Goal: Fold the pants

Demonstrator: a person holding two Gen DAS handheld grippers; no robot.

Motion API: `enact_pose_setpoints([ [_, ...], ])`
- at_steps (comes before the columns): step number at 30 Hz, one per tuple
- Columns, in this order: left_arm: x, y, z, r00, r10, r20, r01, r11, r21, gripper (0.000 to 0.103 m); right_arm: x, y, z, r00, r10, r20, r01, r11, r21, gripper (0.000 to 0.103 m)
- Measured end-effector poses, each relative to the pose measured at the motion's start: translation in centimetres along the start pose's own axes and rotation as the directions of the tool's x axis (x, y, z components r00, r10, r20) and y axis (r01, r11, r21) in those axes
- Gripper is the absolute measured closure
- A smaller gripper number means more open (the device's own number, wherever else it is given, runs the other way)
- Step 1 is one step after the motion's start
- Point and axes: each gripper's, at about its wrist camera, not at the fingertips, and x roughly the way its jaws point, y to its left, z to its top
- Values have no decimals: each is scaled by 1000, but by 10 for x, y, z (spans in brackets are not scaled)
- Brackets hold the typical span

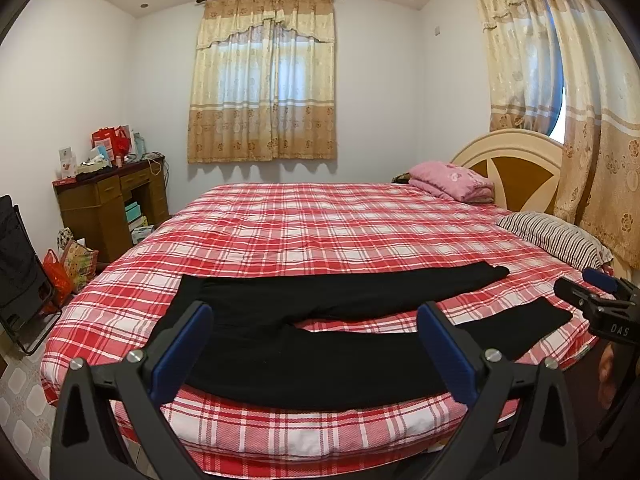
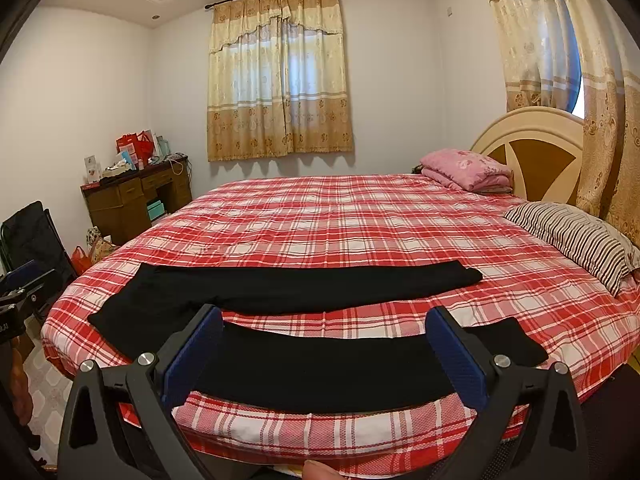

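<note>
Two grippers: you hold one in each hand above the near edge of the bed, and neither touches anything.
Pants: black pants [image 1: 280, 344] lie flat on the red plaid bed [image 1: 320, 224], close to its near edge.
Long axis: it runs left to right across your view, parallel to the near edge of the bed.
Direction: the waist is at the left, and the two leg ends point right, toward the striped pillow [image 1: 556, 240].
Legs: they spread apart in a narrow V, one nearer you and one farther back, with plaid sheet showing between them.
Left gripper: your left gripper [image 1: 316, 336] has its blue-padded fingers [image 1: 182, 354] spread wide and holding nothing; the hip and upper near leg lie beyond and between them.
Right gripper: your right gripper [image 2: 324, 340] also has its fingers [image 2: 456, 354] spread wide and empty; the middle of the near leg lies between them, and its end passes just beyond the right finger.
Clearance: both pairs of fingers appear to be above the cloth, not on it.
Background: a folded pink quilt [image 1: 452, 180] sits by the headboard.
</note>
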Motion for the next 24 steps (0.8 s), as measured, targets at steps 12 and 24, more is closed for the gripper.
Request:
enact_pose_setpoints([
  [12,1,1,0,1000,4,0,-4,1000,-5,0,2,3,-3,1000,3,-7,-3,1000,-7,1],
  [24,1,0,-2,1000,4,2,-4,1000,-2,0,5,7,-6,1000,6,-16,-7,1000,-17,1],
])
